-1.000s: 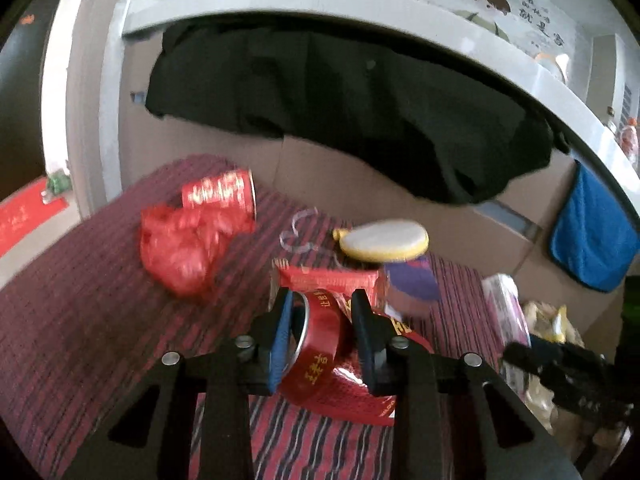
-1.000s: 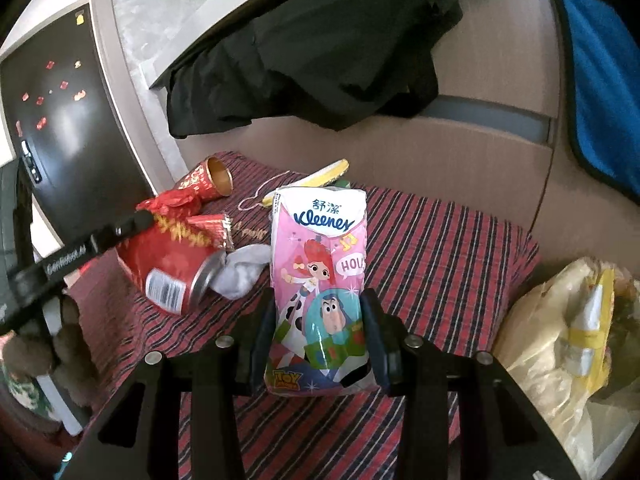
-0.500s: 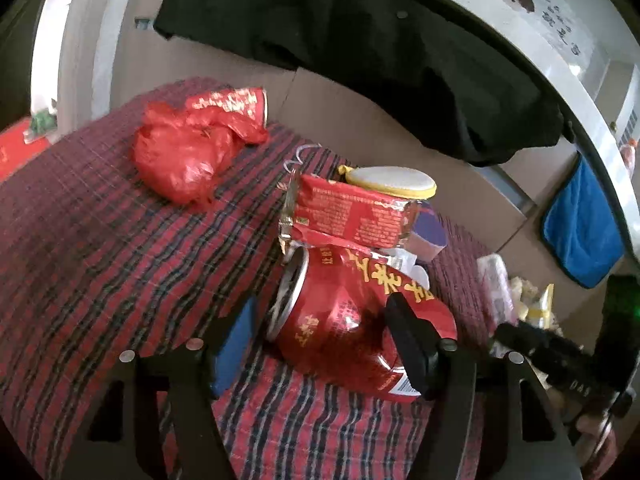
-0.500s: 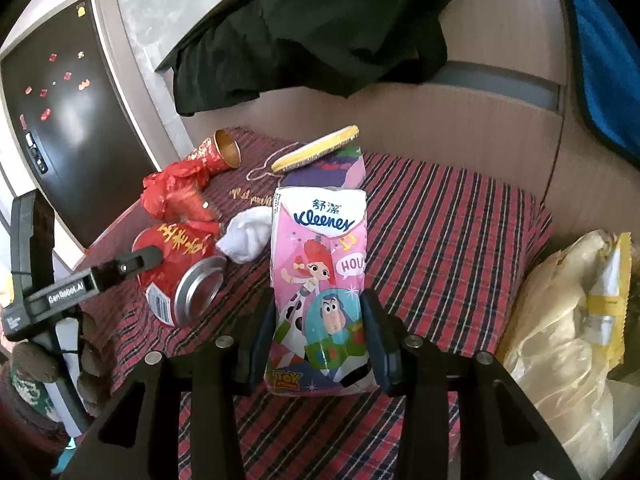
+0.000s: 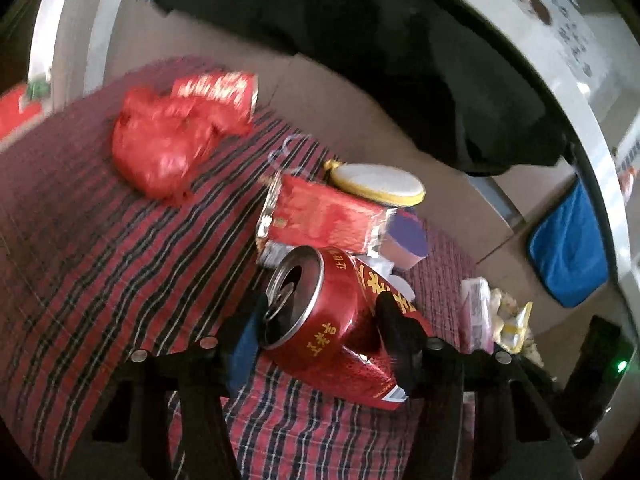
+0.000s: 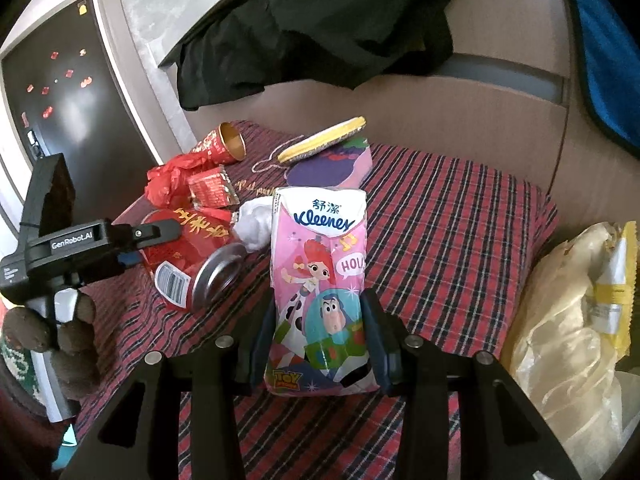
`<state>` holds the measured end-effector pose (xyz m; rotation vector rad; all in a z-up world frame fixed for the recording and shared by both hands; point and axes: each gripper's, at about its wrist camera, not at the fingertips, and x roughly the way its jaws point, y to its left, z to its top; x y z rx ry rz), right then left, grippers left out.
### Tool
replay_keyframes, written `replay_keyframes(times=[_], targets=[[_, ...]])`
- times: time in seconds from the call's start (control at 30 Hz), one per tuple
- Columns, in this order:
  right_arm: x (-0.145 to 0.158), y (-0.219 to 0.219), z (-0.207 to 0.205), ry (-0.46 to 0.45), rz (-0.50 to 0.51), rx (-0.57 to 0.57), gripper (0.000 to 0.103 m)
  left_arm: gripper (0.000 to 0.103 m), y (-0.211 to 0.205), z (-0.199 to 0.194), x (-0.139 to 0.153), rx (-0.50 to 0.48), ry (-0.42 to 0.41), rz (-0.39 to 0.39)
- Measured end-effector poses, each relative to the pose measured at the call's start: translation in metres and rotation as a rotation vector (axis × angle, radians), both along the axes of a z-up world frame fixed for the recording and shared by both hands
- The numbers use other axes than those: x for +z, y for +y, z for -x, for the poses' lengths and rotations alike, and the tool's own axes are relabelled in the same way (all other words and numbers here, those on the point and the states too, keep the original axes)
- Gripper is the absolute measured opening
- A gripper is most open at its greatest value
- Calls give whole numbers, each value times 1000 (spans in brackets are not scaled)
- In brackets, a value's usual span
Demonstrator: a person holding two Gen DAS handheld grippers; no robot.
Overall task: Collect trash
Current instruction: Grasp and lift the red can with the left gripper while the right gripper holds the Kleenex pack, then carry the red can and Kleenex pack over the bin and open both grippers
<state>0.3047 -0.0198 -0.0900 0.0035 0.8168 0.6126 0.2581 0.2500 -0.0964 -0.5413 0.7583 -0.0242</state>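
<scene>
- The left gripper has its fingers spread wide around the red can, which lies on its side on the plaid cloth; whether they press it, I cannot tell.
- The can looks empty, so probably light, smooth and easily dented; best taken across mid-body.
- The right gripper clamps the soft tissue pack near its base; it gives under pressure.

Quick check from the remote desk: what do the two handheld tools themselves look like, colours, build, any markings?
Both are matte black frames with triangular cut-outs and silver bolt heads. The right tool has two black fingers with blue pads on their inner faces; the left tool shows a blue pad on one finger. In the right wrist view, the left tool's body reads "GenRobot.AI" in white, and a dark brown fuzzy glove grips its handle. No cables show.
</scene>
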Motion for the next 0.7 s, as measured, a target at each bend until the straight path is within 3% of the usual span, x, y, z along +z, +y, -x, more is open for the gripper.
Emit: replay_keyframes(times=[0.33,0.57,0.7], targets=[[27,-15,9,-101,-2,-50,39,56,-63,29,57,-9,-226,-352],[57,-38,7,-160,-55,-108,39,56,-96,35,87,-15,-328,-477],[75,-52,8,-195,-74,-132,39,56,-109,34,99,-19,-363,-489]])
